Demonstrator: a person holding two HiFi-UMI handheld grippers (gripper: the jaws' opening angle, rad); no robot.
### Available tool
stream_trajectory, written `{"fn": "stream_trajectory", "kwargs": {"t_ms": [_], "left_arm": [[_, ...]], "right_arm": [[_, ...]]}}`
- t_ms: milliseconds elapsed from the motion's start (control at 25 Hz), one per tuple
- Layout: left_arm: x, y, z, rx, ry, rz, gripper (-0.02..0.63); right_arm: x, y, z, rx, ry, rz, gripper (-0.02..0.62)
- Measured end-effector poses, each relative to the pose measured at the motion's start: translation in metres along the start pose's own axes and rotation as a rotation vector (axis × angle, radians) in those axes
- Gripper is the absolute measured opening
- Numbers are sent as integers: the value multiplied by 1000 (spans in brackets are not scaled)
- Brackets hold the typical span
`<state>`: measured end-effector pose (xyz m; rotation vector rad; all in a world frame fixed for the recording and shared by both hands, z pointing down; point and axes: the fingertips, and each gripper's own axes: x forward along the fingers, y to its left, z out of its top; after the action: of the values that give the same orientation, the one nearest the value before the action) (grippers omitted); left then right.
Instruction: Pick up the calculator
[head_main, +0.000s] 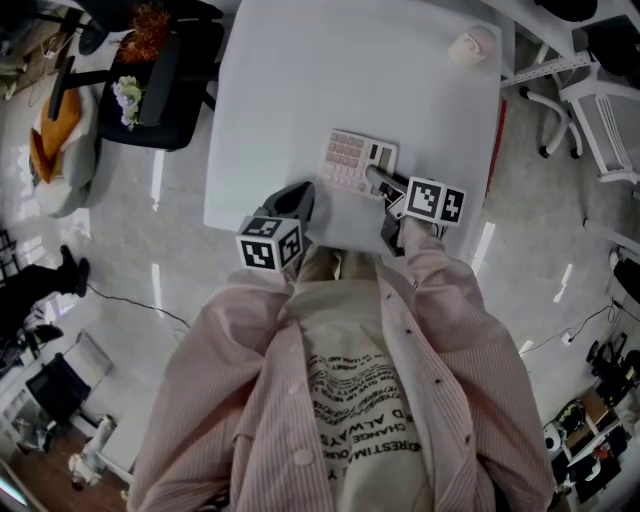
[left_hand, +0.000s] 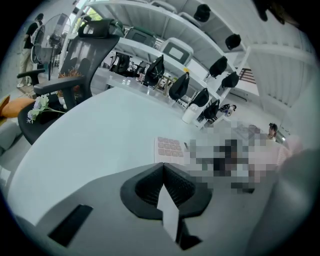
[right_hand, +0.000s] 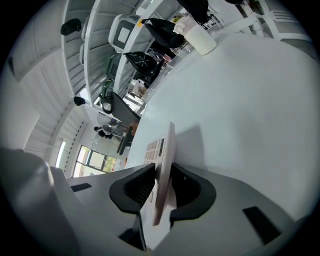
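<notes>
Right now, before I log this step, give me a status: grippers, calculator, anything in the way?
Right gripper shut on the calculator, by its edge. Left gripper shut, empty. Lift off the white table not clear. White container at far corner, out of the way.

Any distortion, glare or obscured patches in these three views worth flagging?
Head view: sharp, evenly lit, glare streaks on the glossy floor. Left gripper view: heavy fisheye bending, dark corners, a mosaic patch right of the calculator. Right gripper view: same fisheye; the calculator in the right tool casts a shadow on the table.
</notes>
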<state>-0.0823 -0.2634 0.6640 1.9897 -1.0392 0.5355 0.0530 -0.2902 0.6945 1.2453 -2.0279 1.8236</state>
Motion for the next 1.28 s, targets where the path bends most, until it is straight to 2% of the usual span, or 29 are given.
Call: {"fn": "stream_trajectory", "kwargs": {"t_ms": [280,760,1280], "left_arm": [[-2,1,3,6,-9,-1,2],[-14,-2,13,23,-51,-10,2],[-49,-22,43,90,-179,-41,2]], "right_arm": [[-2,0,-1,53,-29,23,89],[-15,11,1,147,-111,110,80],[-51,47,15,152,-208,204,78]]}}
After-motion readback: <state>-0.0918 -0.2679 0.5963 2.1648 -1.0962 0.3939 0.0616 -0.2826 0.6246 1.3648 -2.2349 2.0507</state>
